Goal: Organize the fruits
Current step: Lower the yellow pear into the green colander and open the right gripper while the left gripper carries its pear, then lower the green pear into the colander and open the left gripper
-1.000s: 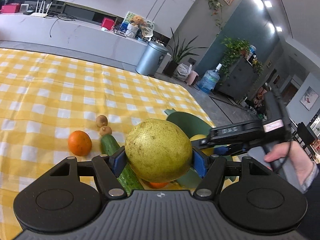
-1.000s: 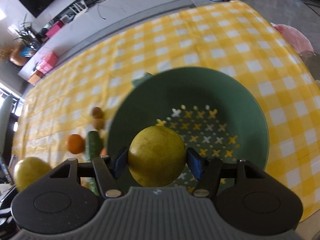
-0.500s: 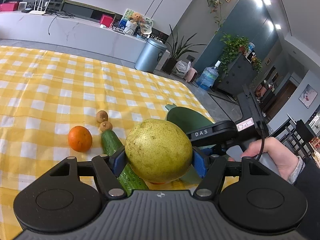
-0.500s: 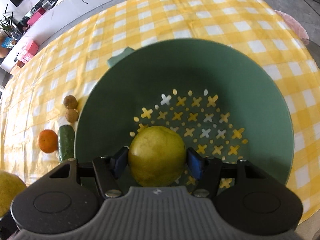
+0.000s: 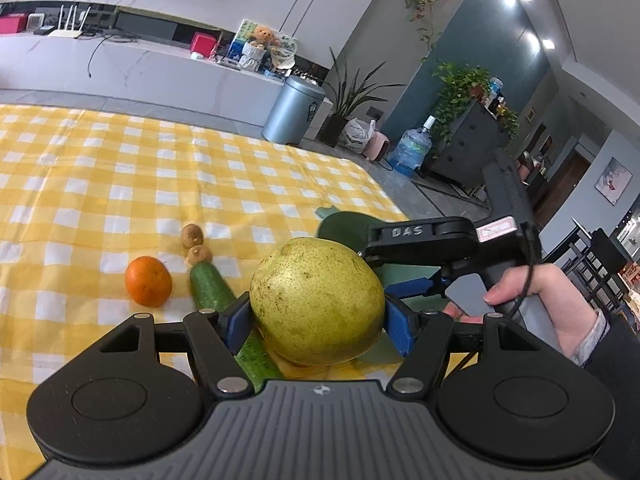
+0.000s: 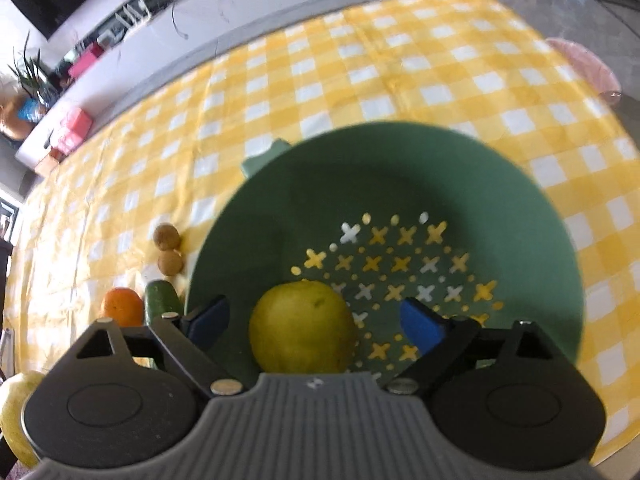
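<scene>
My right gripper point(image 6: 316, 320) hangs over the green colander point(image 6: 520, 216), its blue pads point(image 6: 420, 324) having just swung apart and now standing clear on either side of the yellow-green pear point(image 6: 302, 328), which sits on the perforated floor near the near-left wall; I judge it released there because the colander is where the fruit is being gathered. My left gripper point(image 5: 316, 316) waits just to the left of the colander, clamped across the widest part of a larger speckled pear point(image 5: 318, 300), held above the yellow checked tablecloth point(image 5: 120, 168) so that it can follow once the right gripper clears the rim. Left of the colander, on the cloth, lie an orange point(image 5: 148, 280), a cucumber point(image 5: 212, 290) and two small brown fruits point(image 5: 196, 244), possibly kiwis, the nearer one touching the cucumber's far end. They look yet to be sorted. The cucumber, no fruit, probably stays out.
</scene>
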`<state>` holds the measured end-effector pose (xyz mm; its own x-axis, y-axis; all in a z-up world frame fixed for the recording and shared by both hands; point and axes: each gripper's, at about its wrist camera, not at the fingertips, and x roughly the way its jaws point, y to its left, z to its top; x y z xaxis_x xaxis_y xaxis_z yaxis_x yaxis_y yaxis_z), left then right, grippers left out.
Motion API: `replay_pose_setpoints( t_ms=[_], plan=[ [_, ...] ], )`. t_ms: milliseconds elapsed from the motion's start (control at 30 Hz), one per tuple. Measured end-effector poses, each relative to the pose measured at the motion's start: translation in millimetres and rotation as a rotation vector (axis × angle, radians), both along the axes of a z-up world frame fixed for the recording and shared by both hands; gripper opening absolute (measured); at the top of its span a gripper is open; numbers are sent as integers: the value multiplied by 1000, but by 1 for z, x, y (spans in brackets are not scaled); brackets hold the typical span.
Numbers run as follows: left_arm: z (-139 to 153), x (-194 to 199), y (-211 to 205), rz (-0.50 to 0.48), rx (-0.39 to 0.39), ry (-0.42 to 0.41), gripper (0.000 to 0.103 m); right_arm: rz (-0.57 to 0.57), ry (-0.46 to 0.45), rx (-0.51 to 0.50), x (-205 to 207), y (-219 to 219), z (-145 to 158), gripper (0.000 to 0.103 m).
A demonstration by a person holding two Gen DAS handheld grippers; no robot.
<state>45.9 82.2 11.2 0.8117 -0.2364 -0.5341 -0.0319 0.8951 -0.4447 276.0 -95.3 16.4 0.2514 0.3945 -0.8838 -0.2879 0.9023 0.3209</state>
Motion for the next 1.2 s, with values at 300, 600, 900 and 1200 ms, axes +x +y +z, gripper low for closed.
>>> replay_pose_setpoints(
  t_ms=[300, 600, 900, 1200],
  plan=[
    [12, 29, -43, -117, 40, 0, 77, -158, -173, 226, -40, -82, 64, 95],
    [-7, 92, -101, -233, 8, 66, 77, -216, -246, 326, -58, -149, 86, 95],
    [-35, 141, -136, -238, 137, 204, 77, -293, -194, 439, -55, -192, 58, 95],
    [-54, 174, -147, -250, 179, 345, 77, -336, -132, 450, -50, -200, 38, 95]
  ],
)
